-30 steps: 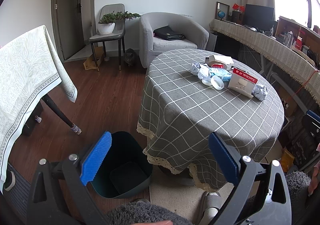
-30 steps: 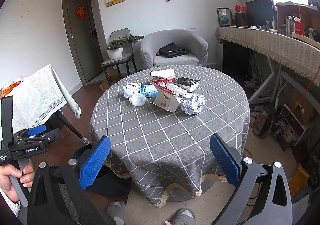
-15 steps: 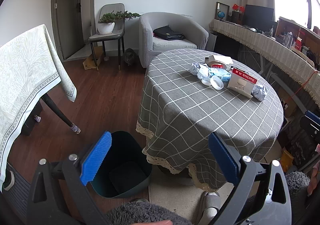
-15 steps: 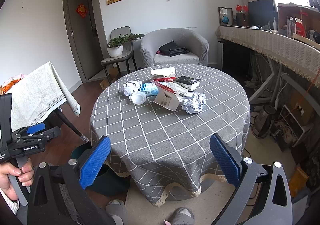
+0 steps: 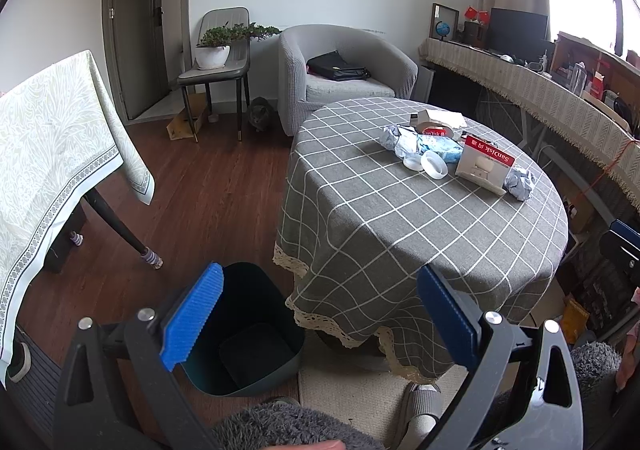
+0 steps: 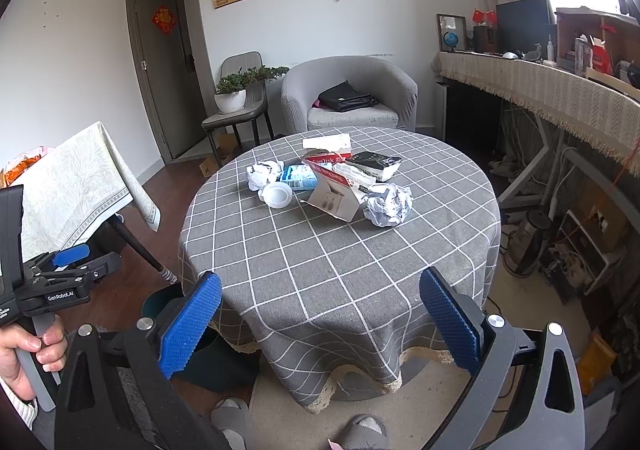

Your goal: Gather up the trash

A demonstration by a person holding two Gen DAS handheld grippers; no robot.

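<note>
Since a second ago, almost nothing has shifted: both our views have only crept slightly closer to the table [image 6: 340, 270], and the trash lies as it did. We hold the left gripper [image 5: 320, 310] low with its jaws wide apart and nothing between them, above the dark green bin [image 5: 256, 334] standing on the floor just beside the table's near edge. Our right gripper [image 6: 320, 314] is likewise spread wide and holding nothing, facing the table from the front.

All the trash sits clustered on the far half of the checked cloth, well apart from both grippers: a crumpled paper ball [image 6: 389, 205] at the right, a red-and-white carton [image 6: 334, 195] touching it, a white cup [image 6: 279, 194] and a second paper wad [image 6: 261, 174] at the left, a blue packet [image 6: 299, 177] between them, and a black box [image 6: 378, 163] behind.
</note>
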